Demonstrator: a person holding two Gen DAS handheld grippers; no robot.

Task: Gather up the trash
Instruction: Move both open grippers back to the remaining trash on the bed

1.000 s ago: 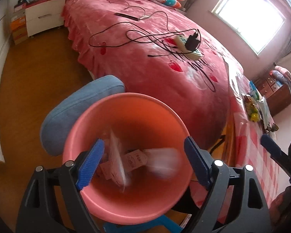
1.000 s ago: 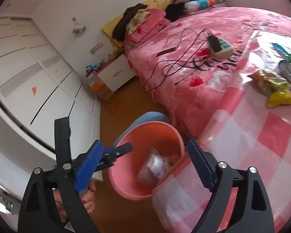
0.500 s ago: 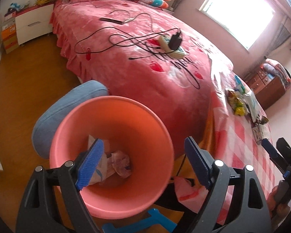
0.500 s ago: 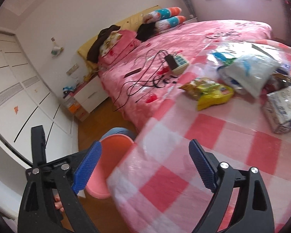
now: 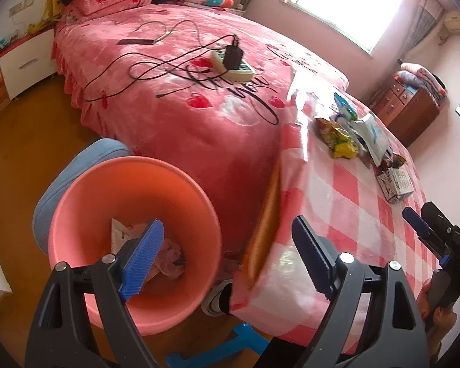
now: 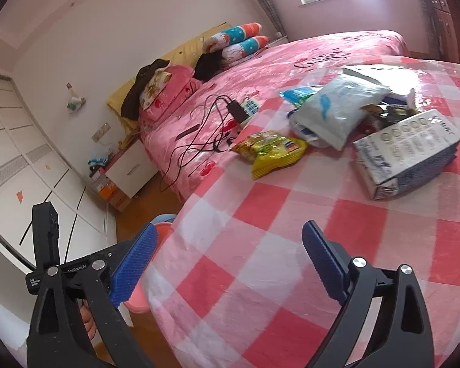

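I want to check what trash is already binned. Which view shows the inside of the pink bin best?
The left wrist view: it looks down into the pink bin, showing crumpled wrappers at the bottom. The right wrist view catches only a sliver of its rim beside the checkered tablecloth.

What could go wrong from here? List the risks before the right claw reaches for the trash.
1. The yellow-green crinkled snack bag lies close to the white-blue plastic pouch and blue-white cardboard box; the open right claw may snag two.
2. The round pink plastic bin sits below the checked tablecloth edge; a drop could miss.
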